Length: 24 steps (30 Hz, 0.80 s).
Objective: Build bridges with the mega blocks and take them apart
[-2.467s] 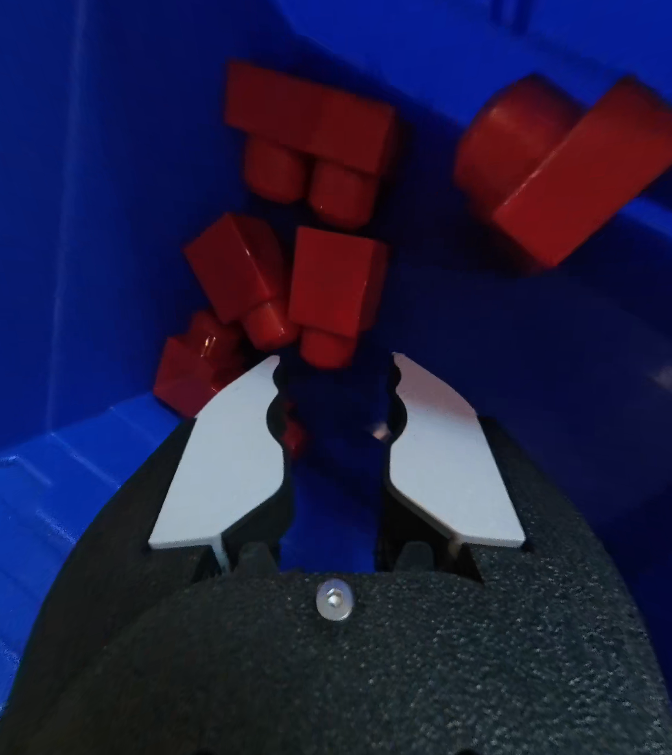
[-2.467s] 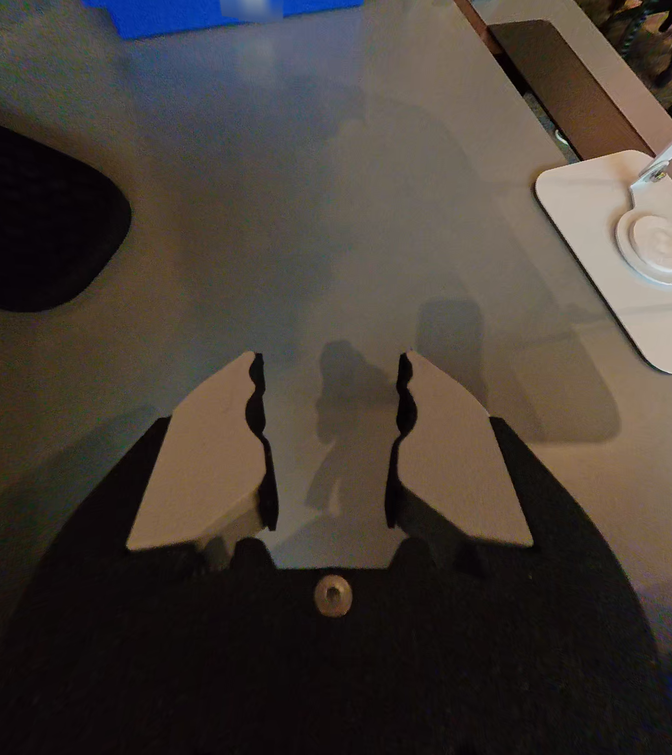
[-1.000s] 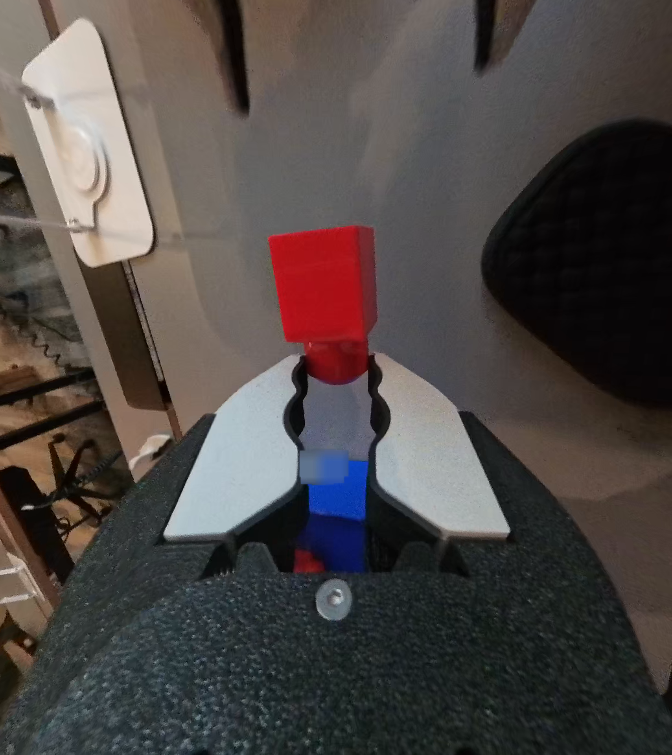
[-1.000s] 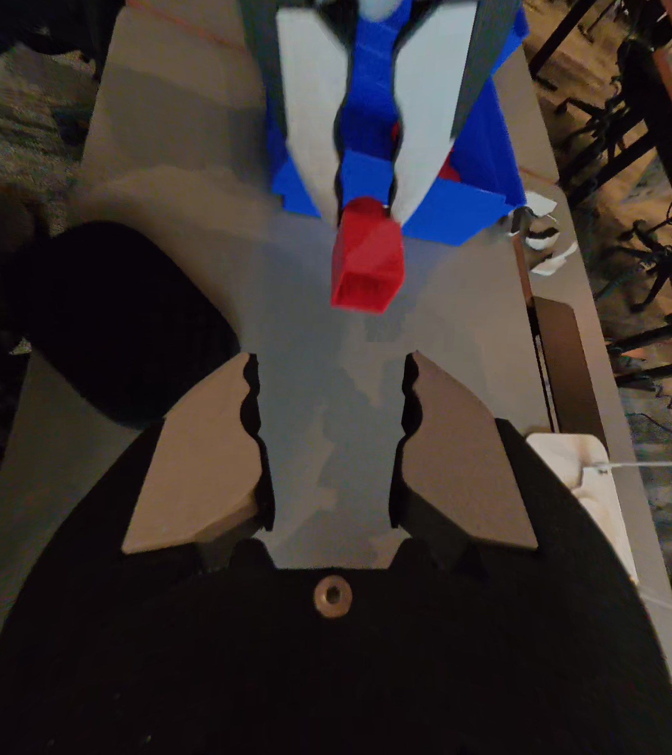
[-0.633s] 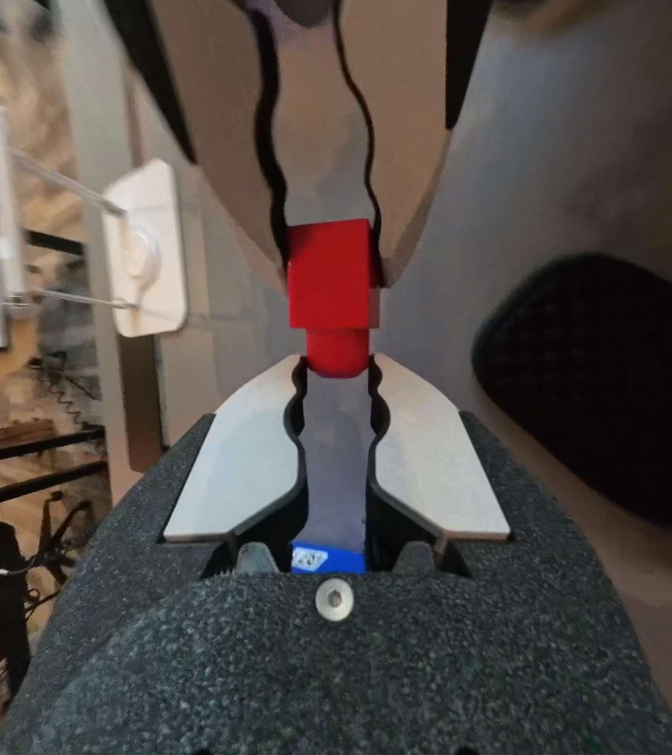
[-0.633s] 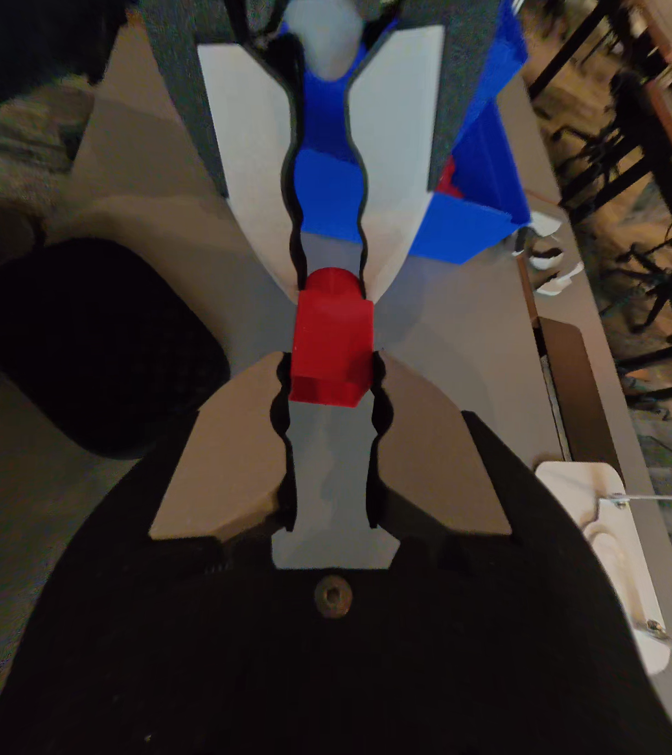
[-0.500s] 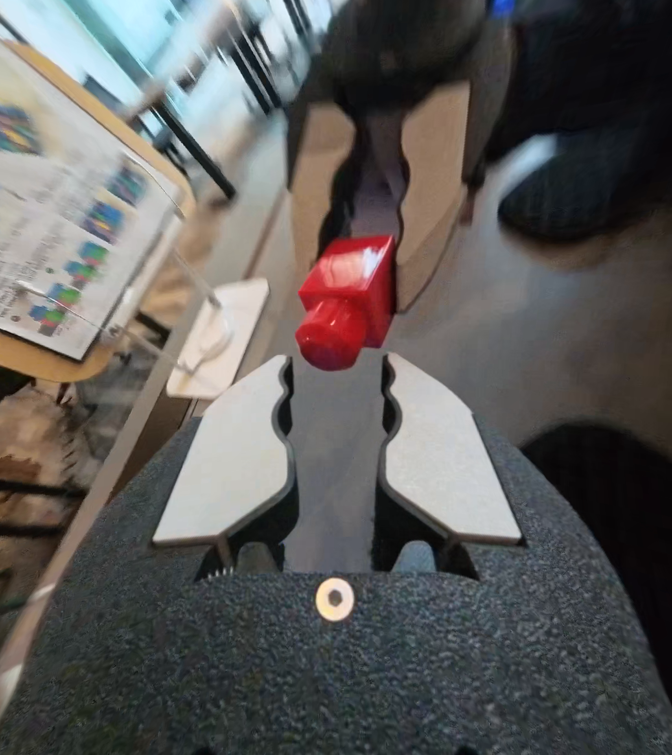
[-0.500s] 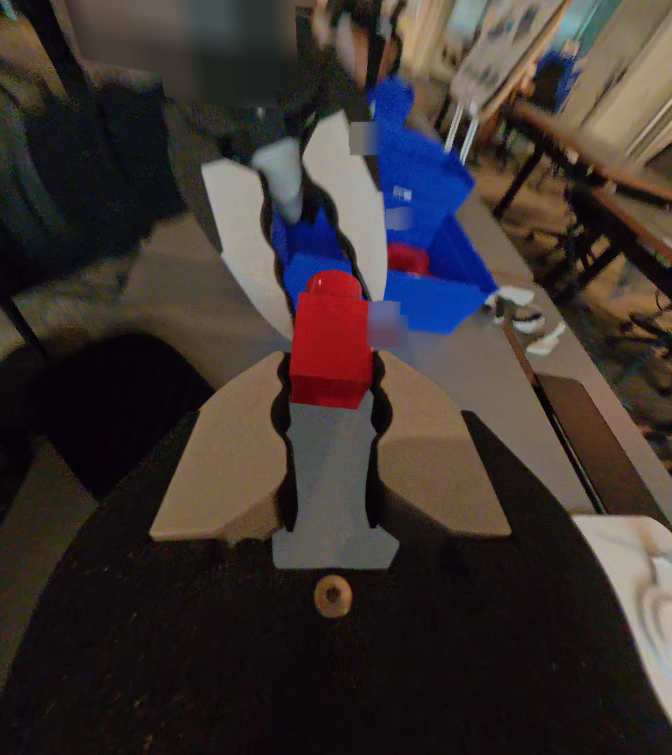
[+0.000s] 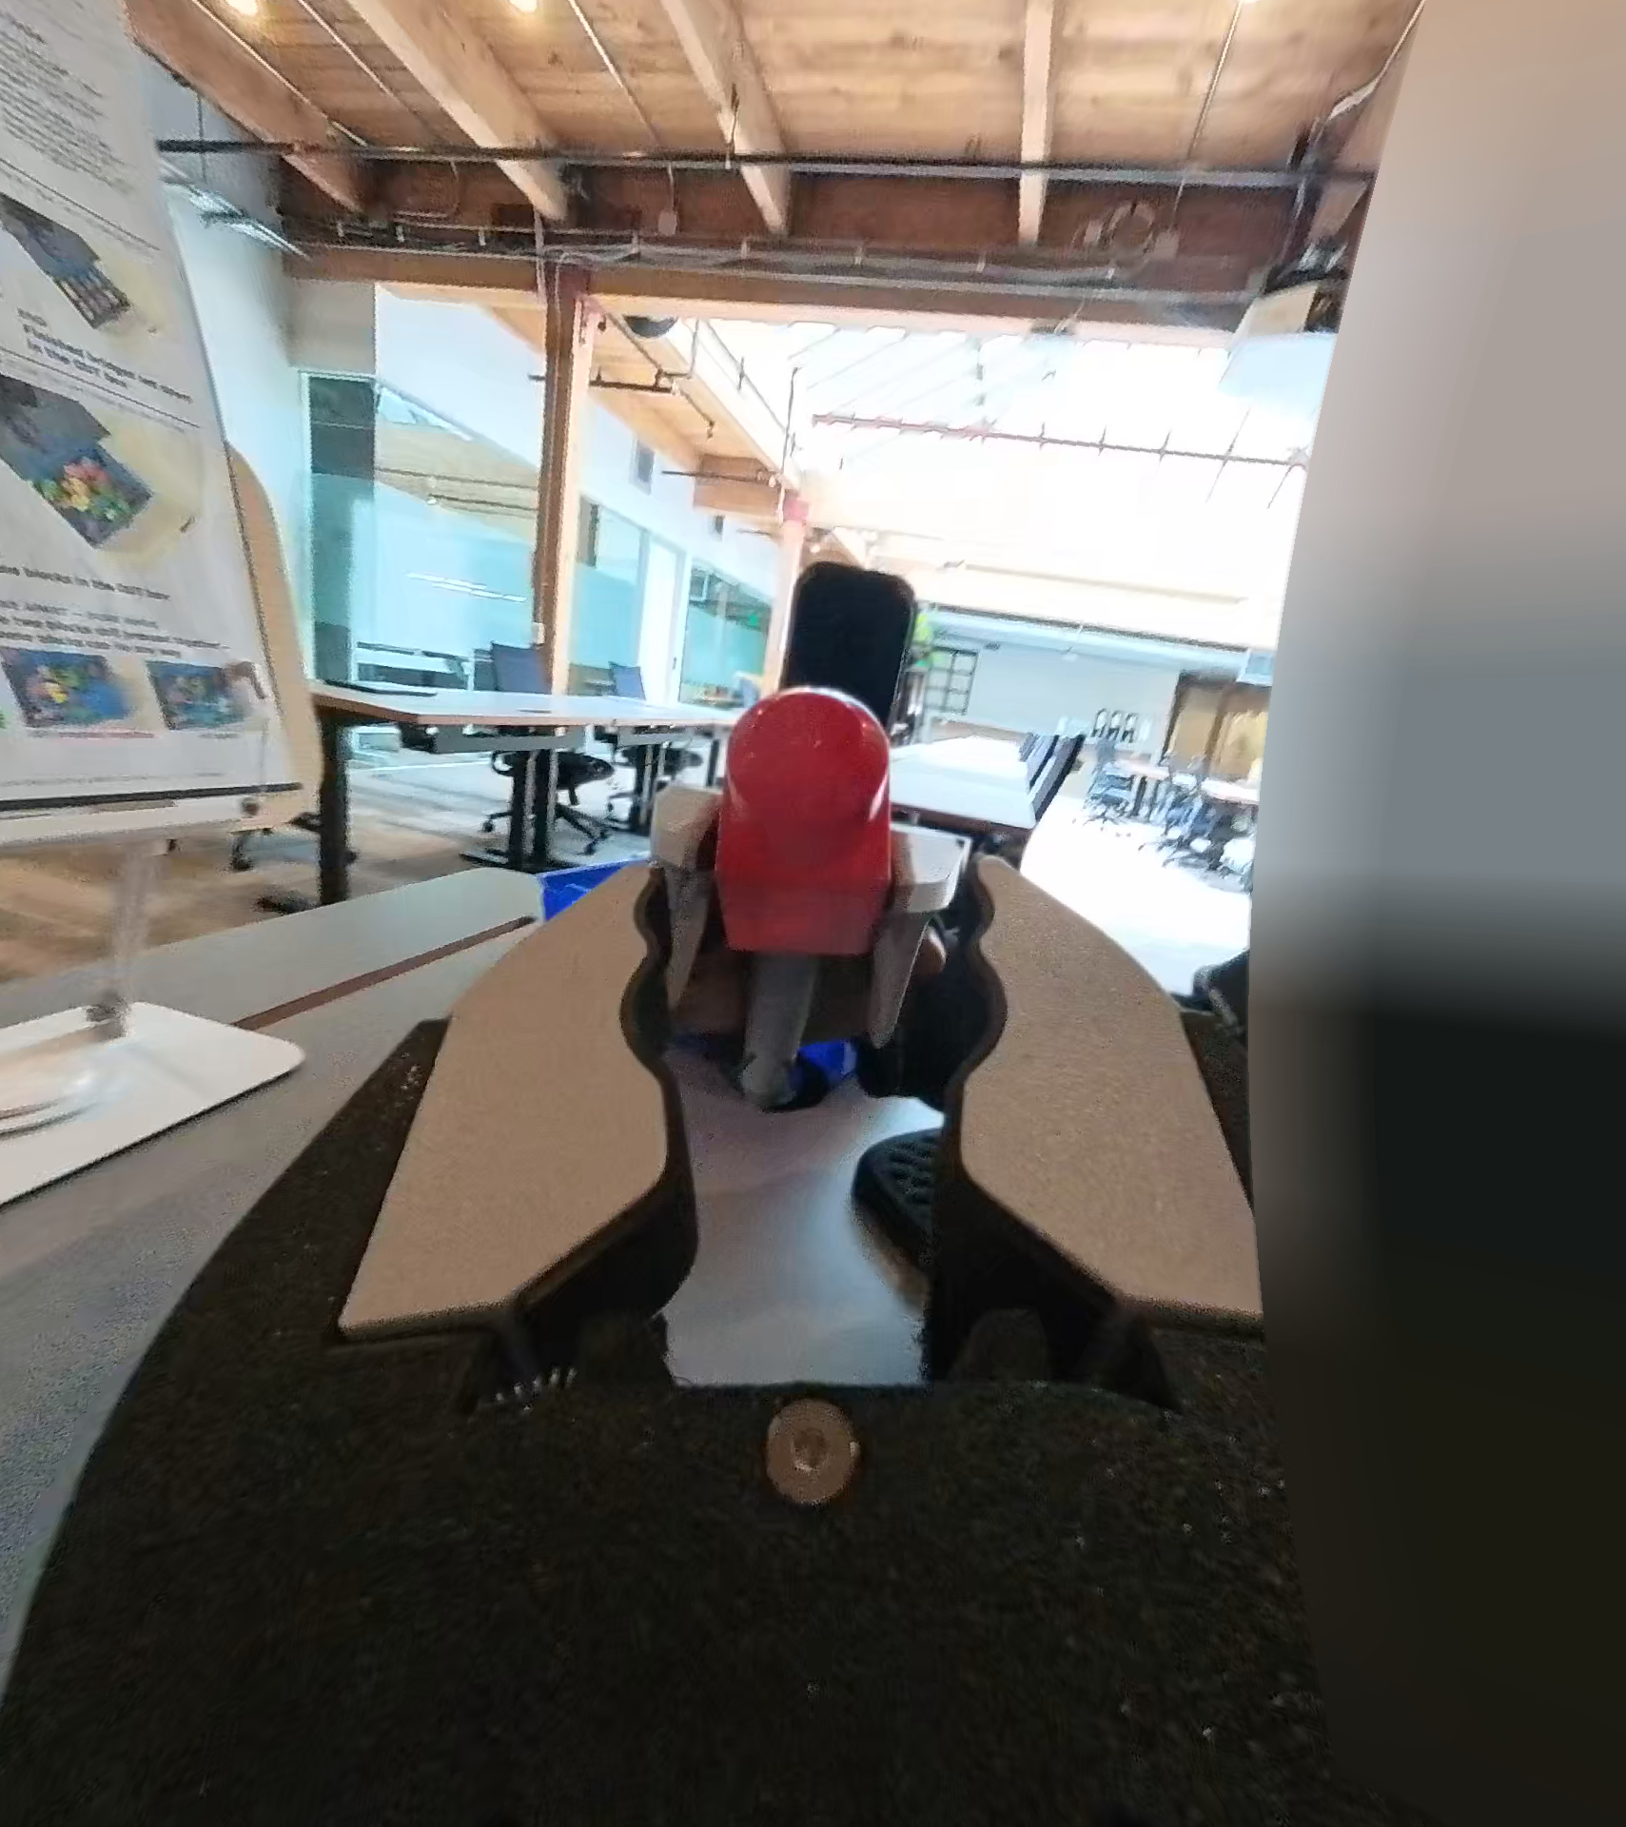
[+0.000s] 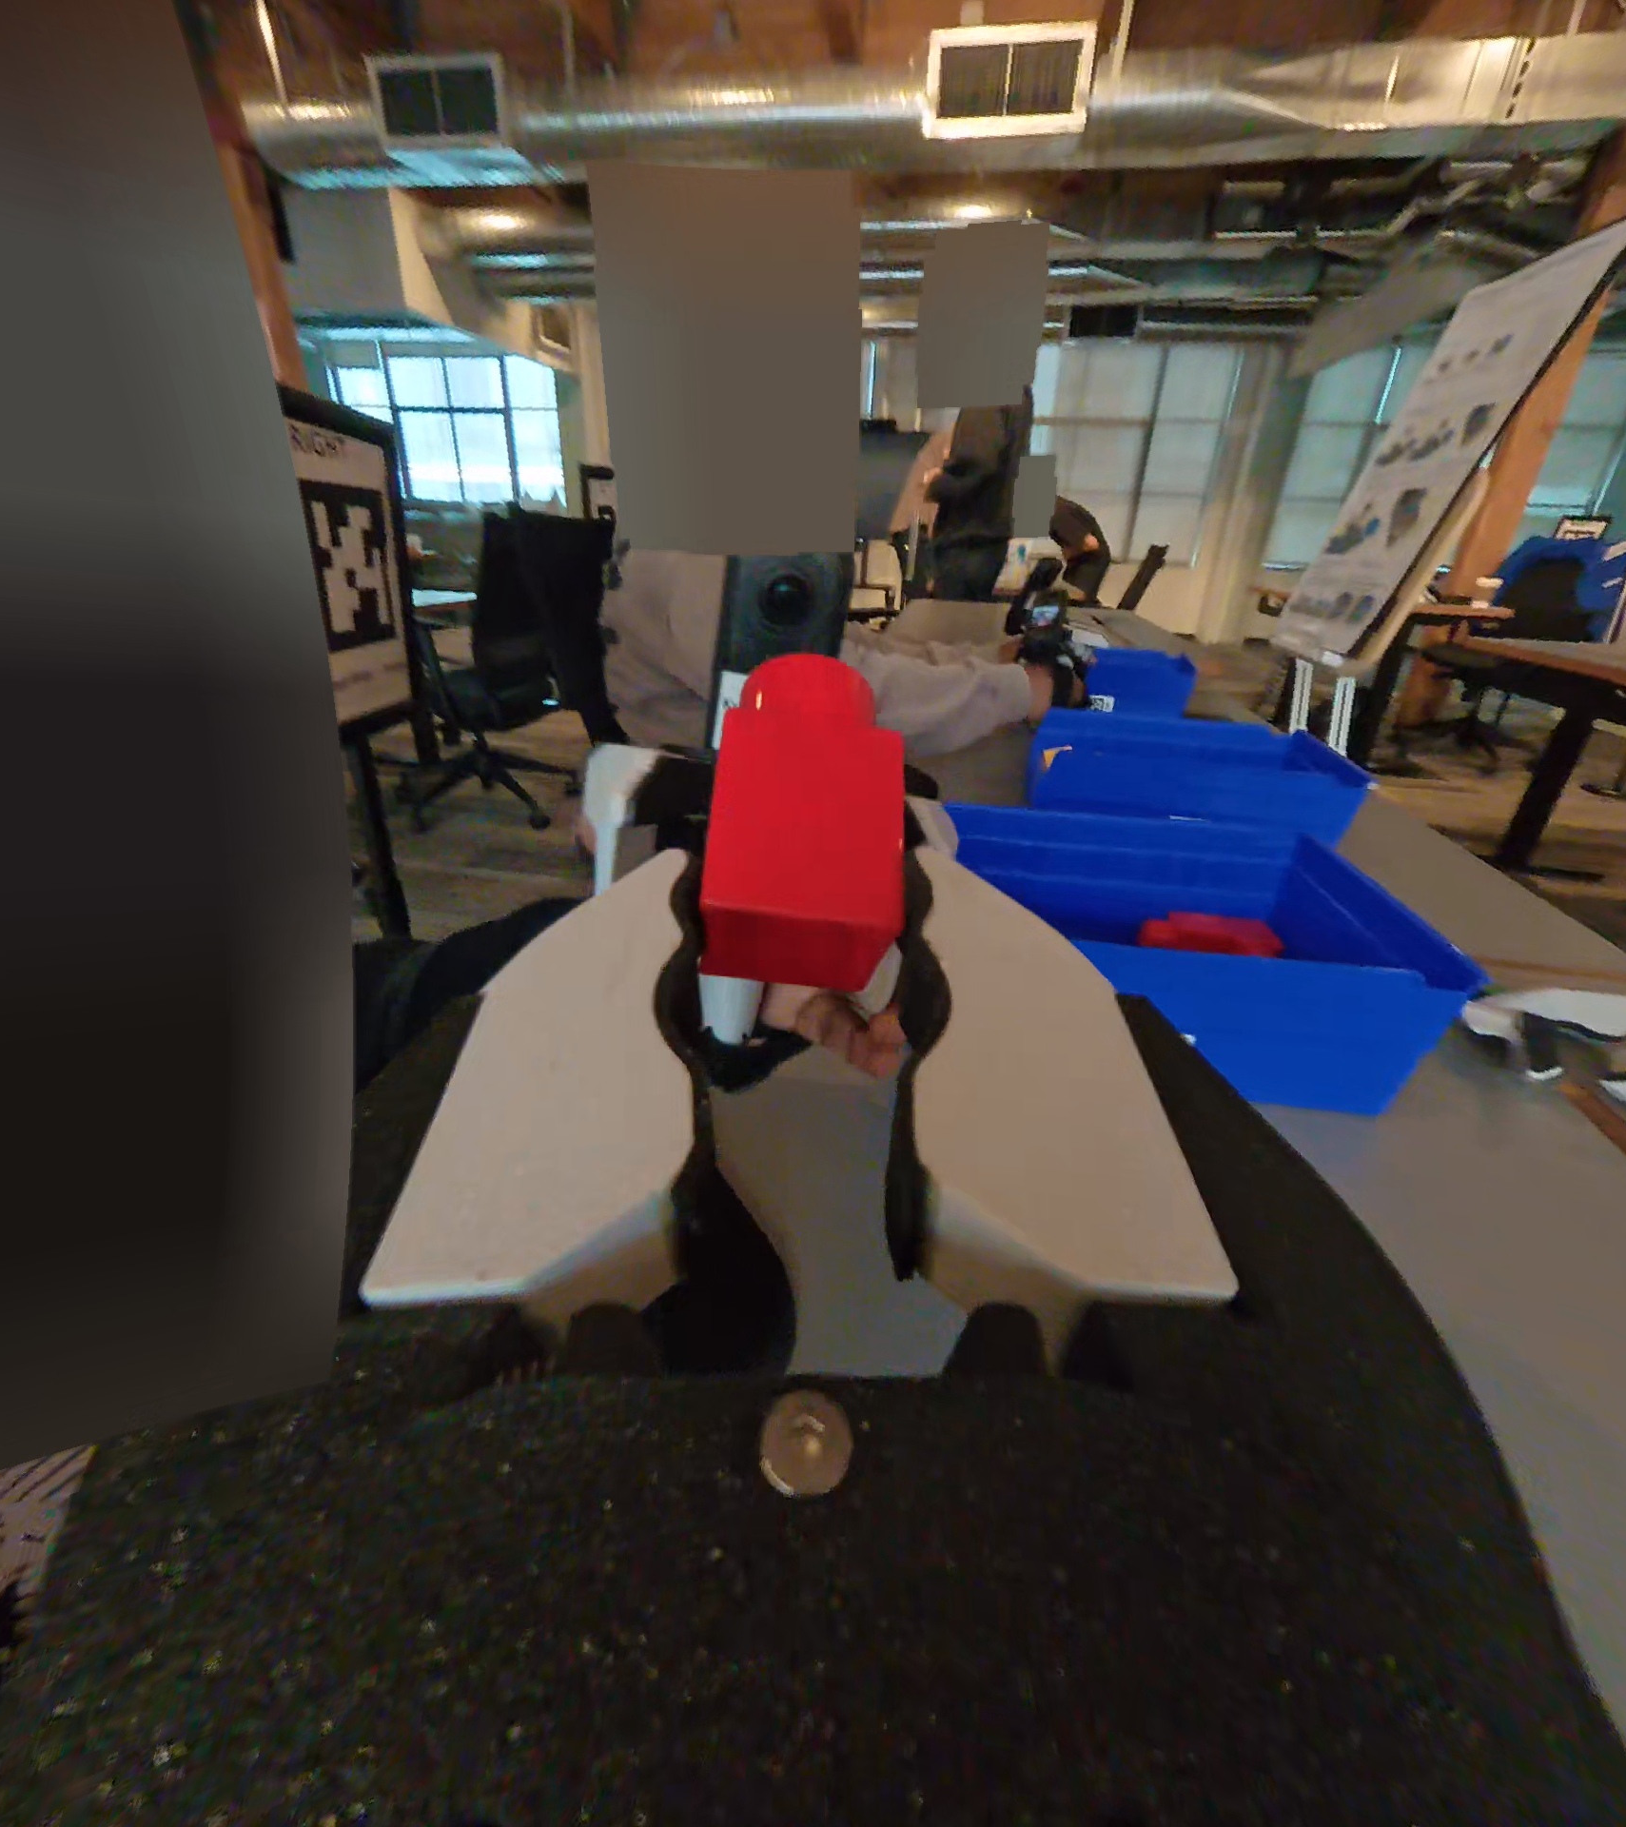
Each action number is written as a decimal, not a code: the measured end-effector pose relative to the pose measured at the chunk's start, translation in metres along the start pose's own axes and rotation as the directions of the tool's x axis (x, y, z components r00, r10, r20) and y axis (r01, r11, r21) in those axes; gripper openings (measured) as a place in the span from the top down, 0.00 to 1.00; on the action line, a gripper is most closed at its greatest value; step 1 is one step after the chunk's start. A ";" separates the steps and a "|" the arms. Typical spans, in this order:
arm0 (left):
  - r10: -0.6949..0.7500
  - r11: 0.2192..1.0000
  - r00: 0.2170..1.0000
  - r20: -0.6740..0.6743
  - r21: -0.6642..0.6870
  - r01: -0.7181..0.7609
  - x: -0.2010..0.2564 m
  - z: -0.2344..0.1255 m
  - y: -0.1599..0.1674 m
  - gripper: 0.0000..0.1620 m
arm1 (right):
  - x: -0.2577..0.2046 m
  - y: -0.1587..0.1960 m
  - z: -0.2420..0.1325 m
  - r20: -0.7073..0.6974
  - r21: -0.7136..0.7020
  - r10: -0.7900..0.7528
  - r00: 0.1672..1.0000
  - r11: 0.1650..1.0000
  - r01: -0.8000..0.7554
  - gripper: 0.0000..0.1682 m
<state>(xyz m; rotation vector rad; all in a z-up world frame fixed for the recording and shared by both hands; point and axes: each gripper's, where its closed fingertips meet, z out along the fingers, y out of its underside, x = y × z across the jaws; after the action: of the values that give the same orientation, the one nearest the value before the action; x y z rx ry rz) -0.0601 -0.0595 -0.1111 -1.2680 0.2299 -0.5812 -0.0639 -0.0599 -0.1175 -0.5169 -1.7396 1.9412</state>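
Handover done: right gripper point(image 10: 804, 929) is now clamping the red block point(image 10: 804, 840) at frame centre, while left gripper point(image 9: 809, 924), jaws parted, is backing off empty

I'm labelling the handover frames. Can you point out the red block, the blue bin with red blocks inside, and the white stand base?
red block point(image 10: 804, 840): right wrist view, front face.
blue bin point(image 10: 1283, 1028): right wrist view, near wall.
white stand base point(image 9: 146, 1097): left wrist view, flat plate.

A glossy red plastic mega block point(image 10: 804, 830) with 1 round stud is standing upright in the air, stud pointing up, hollow base facing down. More red blocks point(image 10: 1209, 934) are lying inside the nearest blue plastic bin point(image 10: 1283, 1028) on the table.
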 end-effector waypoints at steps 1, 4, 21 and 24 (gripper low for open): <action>-0.022 1.000 1.000 -0.012 0.013 0.023 0.001 0.000 -0.001 0.66 | -0.001 0.000 0.000 0.004 0.006 0.004 1.000 1.000 -0.004 0.78; -0.027 1.000 1.000 -0.015 0.015 0.027 0.001 0.000 -0.001 0.70 | -0.002 0.002 0.002 0.011 0.005 0.008 1.000 1.000 -0.008 0.78; 0.256 0.822 0.965 0.056 -0.538 -0.187 -0.011 -0.021 0.050 0.79 | -0.001 0.044 -0.013 0.020 -0.513 -0.121 0.993 0.851 0.114 0.68; 0.332 0.710 0.943 0.012 -0.662 -0.242 -0.013 -0.024 0.069 0.79 | -0.005 0.049 -0.007 0.088 -0.636 -0.212 0.973 0.740 0.219 0.69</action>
<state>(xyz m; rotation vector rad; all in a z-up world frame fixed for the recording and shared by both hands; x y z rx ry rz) -0.0629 -0.0604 -0.1851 -1.9020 0.5484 -0.1265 -0.0605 -0.0609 -0.1668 -0.4962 -2.3507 1.1446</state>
